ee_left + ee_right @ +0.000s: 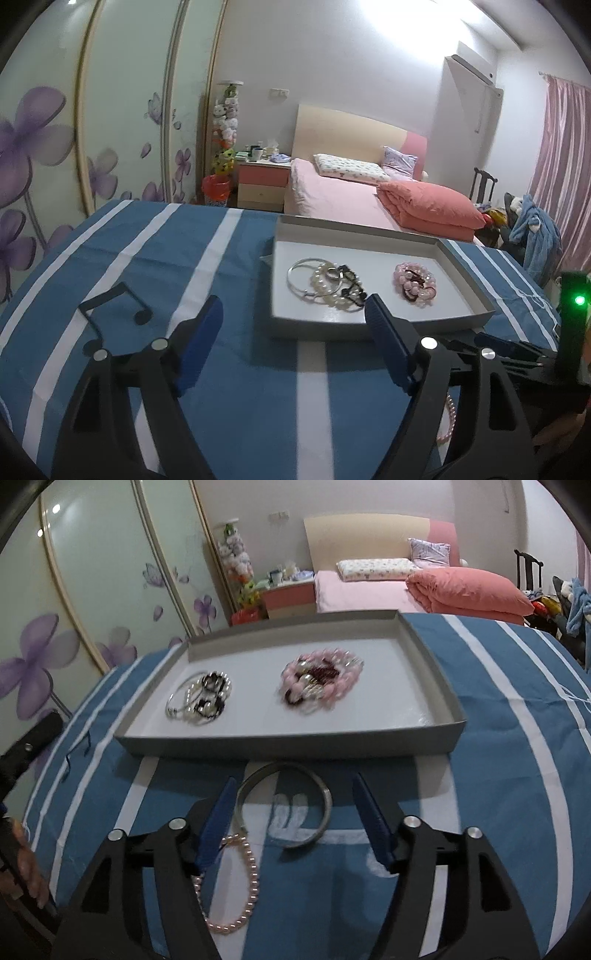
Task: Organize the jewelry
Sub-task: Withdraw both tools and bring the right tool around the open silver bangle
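A shallow grey tray (295,744) rests on a blue-and-white striped cloth. Inside it lie a pile of silver bangles, pearls and dark pieces (201,698) and a heap of pink bead bracelets (319,681). On the cloth in front of the tray, a silver bangle (327,801) lies between the fingers of my right gripper (293,781), which is open and not touching it. A pink pearl necklace (253,878) lies by the left finger. My left gripper (293,306) stands open and empty before the tray (369,328), near the silver pile (325,286).
The striped cloth (166,258) carries a black music-note print (110,302). Behind the table are a pink bed (332,195), a nightstand (262,181) and floral wardrobe doors (122,129). A hand (26,867) shows at the left edge of the right wrist view.
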`<state>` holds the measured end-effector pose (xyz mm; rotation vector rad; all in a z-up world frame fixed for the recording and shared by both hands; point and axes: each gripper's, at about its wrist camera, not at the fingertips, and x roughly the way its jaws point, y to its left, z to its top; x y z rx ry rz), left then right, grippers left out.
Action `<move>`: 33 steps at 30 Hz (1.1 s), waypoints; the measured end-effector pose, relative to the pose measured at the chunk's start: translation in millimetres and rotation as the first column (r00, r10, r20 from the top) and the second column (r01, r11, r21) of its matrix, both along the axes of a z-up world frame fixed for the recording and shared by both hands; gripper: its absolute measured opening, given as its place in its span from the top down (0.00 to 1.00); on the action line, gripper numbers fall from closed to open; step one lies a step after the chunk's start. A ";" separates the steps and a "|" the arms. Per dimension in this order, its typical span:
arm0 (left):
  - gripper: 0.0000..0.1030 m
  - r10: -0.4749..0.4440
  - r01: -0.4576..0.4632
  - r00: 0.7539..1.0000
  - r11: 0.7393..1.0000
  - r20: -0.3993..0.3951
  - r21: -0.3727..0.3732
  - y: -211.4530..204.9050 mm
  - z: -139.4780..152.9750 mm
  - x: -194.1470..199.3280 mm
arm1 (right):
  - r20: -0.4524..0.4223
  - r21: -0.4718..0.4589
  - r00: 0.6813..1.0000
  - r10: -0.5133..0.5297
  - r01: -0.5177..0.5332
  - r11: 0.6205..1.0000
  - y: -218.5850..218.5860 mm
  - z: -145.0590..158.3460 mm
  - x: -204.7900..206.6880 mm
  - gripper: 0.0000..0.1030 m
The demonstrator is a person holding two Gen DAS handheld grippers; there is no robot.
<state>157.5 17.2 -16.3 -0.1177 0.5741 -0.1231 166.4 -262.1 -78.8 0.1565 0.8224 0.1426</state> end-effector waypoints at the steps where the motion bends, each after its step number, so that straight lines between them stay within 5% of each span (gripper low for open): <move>1: 0.24 0.007 -0.007 1.000 1.000 -0.001 -0.001 2.5 -0.4 -1.7 | -0.011 -0.018 1.000 -0.001 0.000 1.000 5.9 -1.9 2.8 0.29; 9: 0.24 0.032 -0.032 0.999 0.999 -0.017 -0.010 12.0 -2.0 -8.9 | -0.071 -0.115 0.997 -0.032 0.024 0.993 18.1 -16.9 16.1 0.27; 15: 0.24 0.004 -0.005 1.000 1.000 -0.027 -0.010 4.9 -3.7 -10.5 | -0.087 -0.101 0.996 -0.023 0.014 0.995 16.0 -18.1 14.4 0.27; 21: 0.14 -0.015 0.014 0.999 1.000 -0.044 -0.023 -1.5 -8.2 -12.1 | -0.095 -0.130 0.995 -0.007 -0.006 0.991 24.4 -21.1 16.4 0.26; 23: 0.12 -0.033 0.032 0.998 0.999 -0.049 -0.025 -4.3 -9.8 -12.8 | -0.084 -0.139 0.996 -0.003 -0.008 0.990 23.6 -21.1 14.5 0.34; 33: 0.08 -0.168 0.167 0.981 0.986 -0.102 -0.011 -40.0 -21.2 -19.7 | -0.077 -0.137 0.994 -0.079 0.068 0.988 -20.3 -20.6 4.8 0.34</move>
